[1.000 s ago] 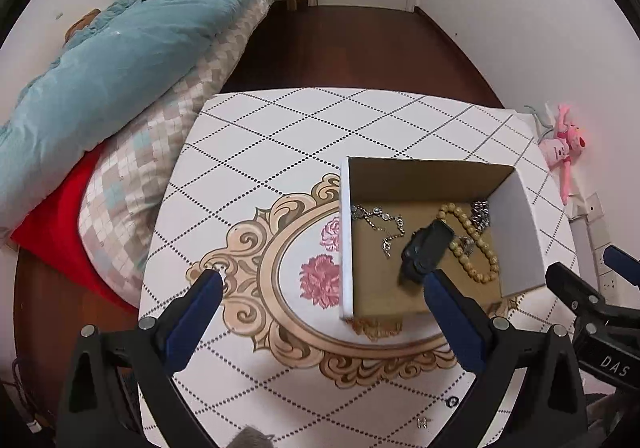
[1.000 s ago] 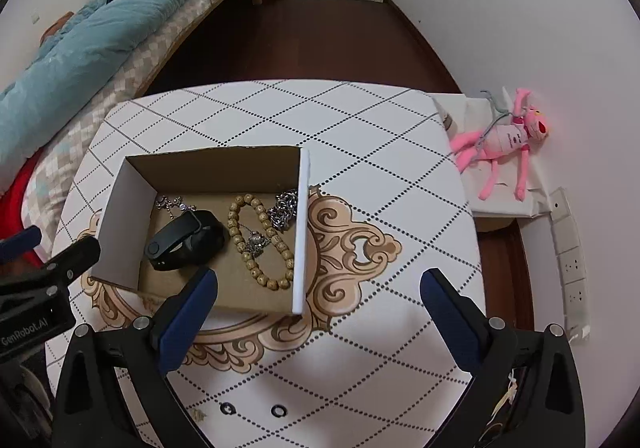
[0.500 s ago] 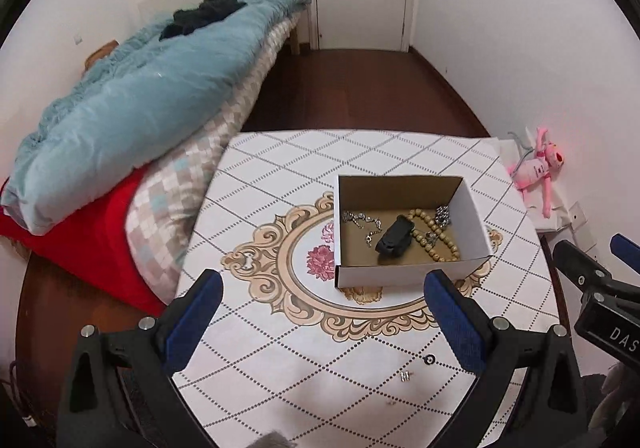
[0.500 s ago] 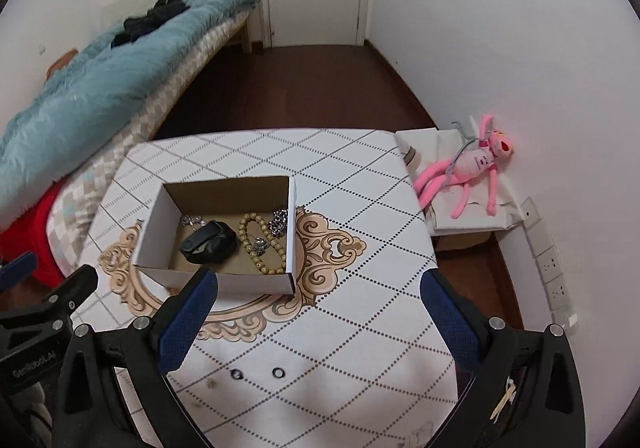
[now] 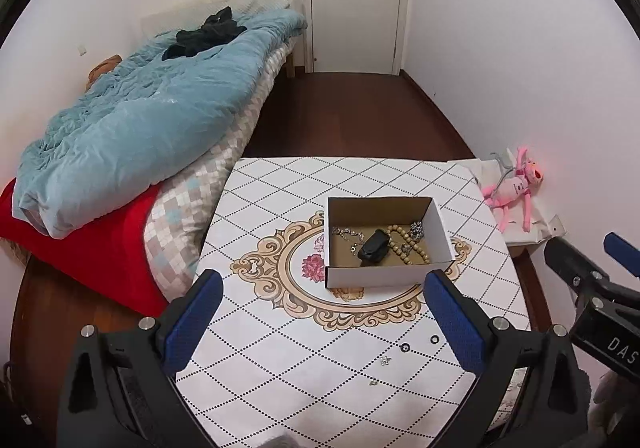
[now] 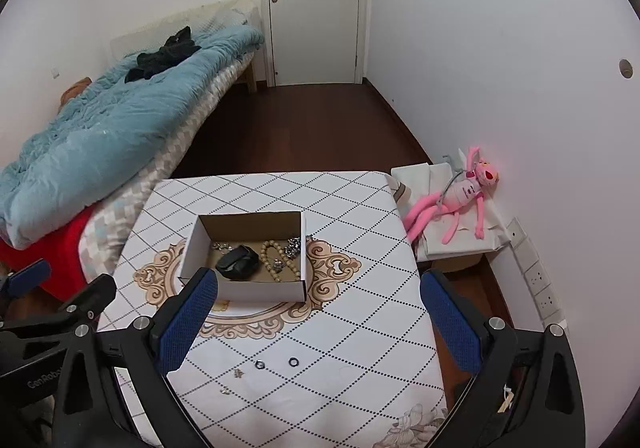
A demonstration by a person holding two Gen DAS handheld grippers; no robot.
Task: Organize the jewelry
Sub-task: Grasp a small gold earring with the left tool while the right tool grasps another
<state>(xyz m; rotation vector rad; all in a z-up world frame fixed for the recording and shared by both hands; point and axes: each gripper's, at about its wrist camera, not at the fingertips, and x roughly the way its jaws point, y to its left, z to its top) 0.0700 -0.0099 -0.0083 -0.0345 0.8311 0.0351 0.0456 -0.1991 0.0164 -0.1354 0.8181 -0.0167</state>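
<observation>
An open cardboard box [image 5: 384,276] [image 6: 264,290] stands on the patterned white table [image 5: 280,368] [image 6: 360,328]. Inside lie a black wristband [image 5: 373,244] [image 6: 237,268], a wooden bead bracelet [image 5: 406,244] [image 6: 272,264] and silver chains [image 5: 346,234] [image 6: 294,246]. Two small black rings [image 5: 419,343] [image 6: 276,363] and tiny silver pieces [image 5: 385,360] [image 6: 238,372] lie loose on the table nearer me. My left gripper [image 5: 324,324] and right gripper [image 6: 316,322] are both open, empty, held high and back from the box.
A bed with a blue duvet [image 5: 140,119] and a red cushion [image 5: 92,244] runs along the table's left side. A pink plush toy [image 6: 460,195] lies on a low white box at the right wall. A door [image 6: 316,3] is at the far end.
Both grippers have pulled back and up from the box, so the whole table and room now show. The box contents have not moved.
</observation>
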